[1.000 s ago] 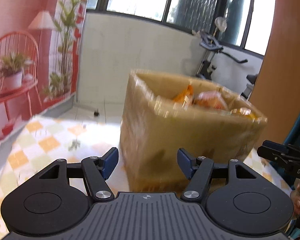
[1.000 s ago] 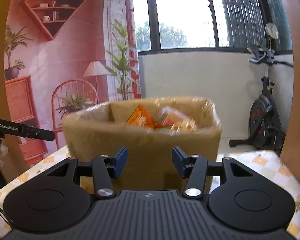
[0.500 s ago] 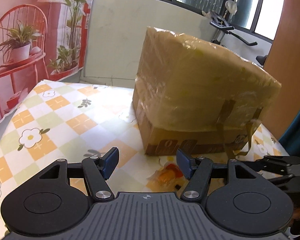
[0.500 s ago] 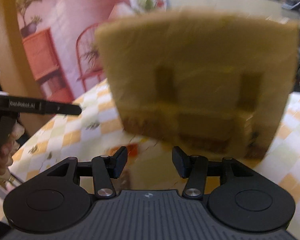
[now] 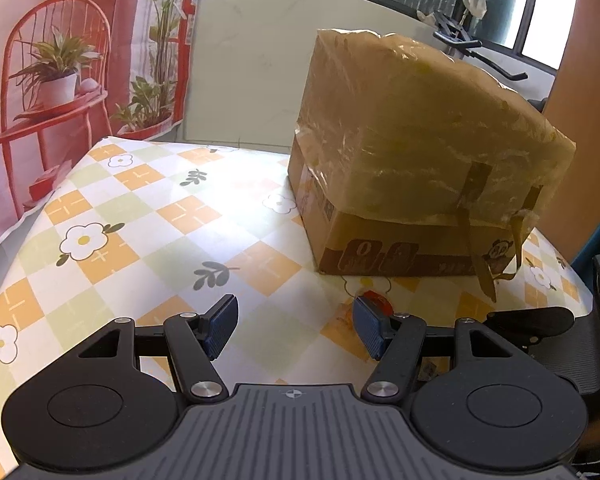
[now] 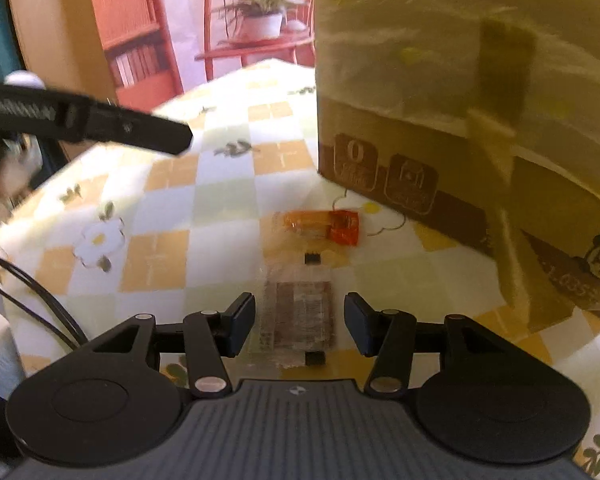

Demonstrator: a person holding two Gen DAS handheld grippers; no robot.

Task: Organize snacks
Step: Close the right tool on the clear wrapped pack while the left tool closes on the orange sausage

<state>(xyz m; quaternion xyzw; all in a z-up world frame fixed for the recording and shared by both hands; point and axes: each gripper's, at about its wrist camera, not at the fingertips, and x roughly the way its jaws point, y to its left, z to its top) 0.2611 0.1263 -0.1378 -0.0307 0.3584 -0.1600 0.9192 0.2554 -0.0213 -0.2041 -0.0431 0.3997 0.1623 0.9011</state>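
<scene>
Boxes: 1, cardboard box (image 5: 412, 168) on table (image 5: 100, 216) | snacks: 2, orange packet (image 6: 324, 226) and clear packet (image 6: 298, 316) beside box | left gripper (image 5: 294, 326): spread, empty | right gripper (image 6: 300, 322): spread above clear packet, not gripping

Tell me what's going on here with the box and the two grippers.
A person holds two grippers over a checked tablecloth beside a tape-wrapped cardboard box. The right gripper, jaws open, points down at a clear snack packet lying flat; an orange-wrapped snack lies beyond it. The left gripper is open and empty.
</scene>
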